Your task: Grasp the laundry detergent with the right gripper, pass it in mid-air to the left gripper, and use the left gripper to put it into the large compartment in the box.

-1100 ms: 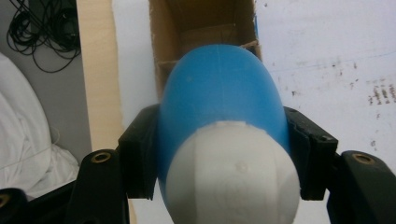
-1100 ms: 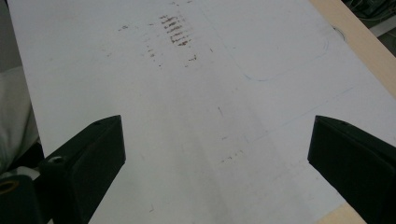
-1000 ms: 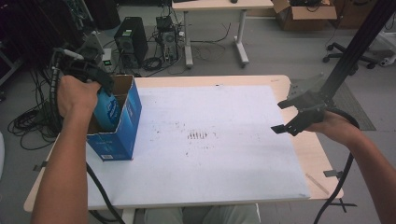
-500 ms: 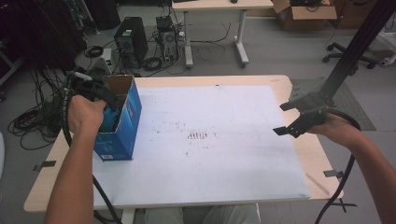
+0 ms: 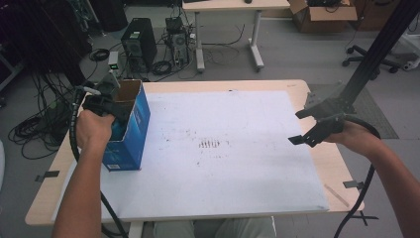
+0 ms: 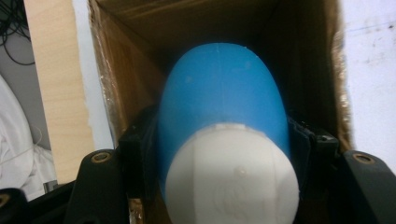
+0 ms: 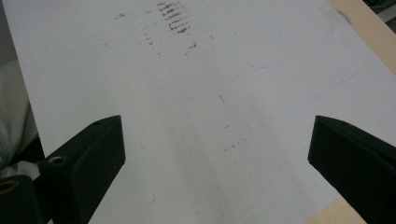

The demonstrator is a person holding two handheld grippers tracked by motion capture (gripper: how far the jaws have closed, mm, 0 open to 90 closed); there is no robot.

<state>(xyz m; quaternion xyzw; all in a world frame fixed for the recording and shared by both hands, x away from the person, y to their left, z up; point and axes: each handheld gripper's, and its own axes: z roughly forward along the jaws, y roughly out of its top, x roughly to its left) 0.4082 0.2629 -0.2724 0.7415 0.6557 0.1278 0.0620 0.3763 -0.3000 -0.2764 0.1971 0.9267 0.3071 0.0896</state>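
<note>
Blue bottle [image 6: 223, 98] with a white cap [image 6: 232, 175] sits at the left of the high view, inside the open blue carton [image 5: 130, 126] that stands on the counter's [image 5: 237, 186] left edge. The left tool [image 5: 105, 106] is clamped on the bottle's sides, one black jaw pressed to each flank just above the cap, with the brown inner walls of the carton close around. The step in hand looks like lowering the bottle into the carton. Next, I judge, the bottle must sink until it rests on the bottom, then the jaws part without snagging the cardboard walls. At the right of the frame, the right tool [image 5: 311, 125] hangs above the white sheet [image 5: 233, 114], jaws wide apart and holding nothing.
</note>
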